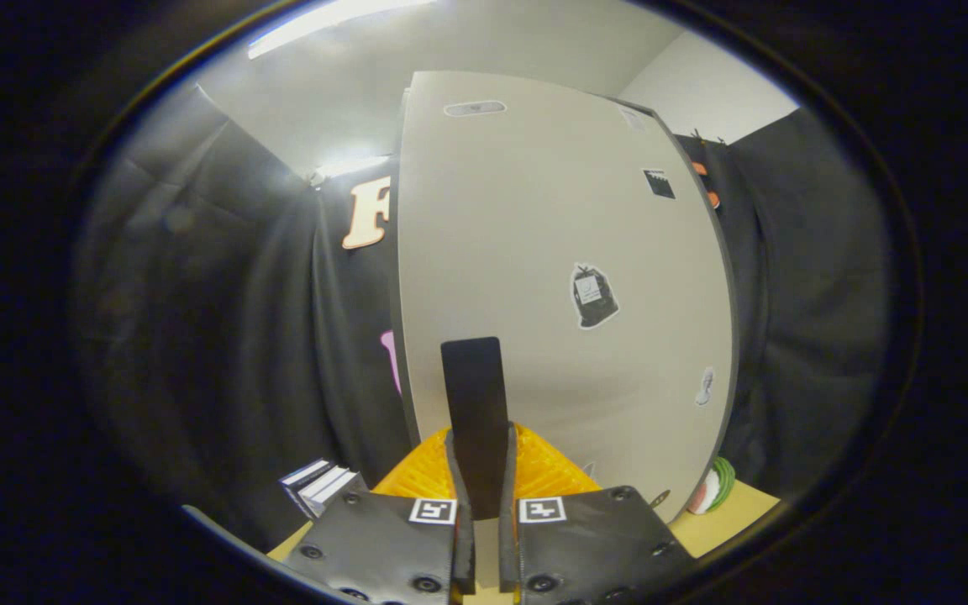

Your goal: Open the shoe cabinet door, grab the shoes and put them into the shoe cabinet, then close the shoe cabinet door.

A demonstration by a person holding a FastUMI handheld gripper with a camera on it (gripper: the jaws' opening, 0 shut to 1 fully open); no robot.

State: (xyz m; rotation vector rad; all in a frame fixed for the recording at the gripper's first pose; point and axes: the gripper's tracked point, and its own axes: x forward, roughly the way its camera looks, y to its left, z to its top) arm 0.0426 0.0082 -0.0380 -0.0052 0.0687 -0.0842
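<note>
My claw (481, 491) is clamped on the upright black handle (474, 403); the tall cabinet door (560, 277) stands just beyond, above the table (728, 517).

This is a recording booth set up for staged household work, not a lived-in home: black cloth (223, 336) hangs in folds as walls on both sides, under a plain white ceiling (383, 92) with a strip light (324, 21). A pale shoe cabinet door (551, 277) dotted with small stickers (593, 296) stands on a light wooden worktop (728, 512). Near the worktop's left edge lies a small stack of books (320, 487), a prop more than furniture.
</note>
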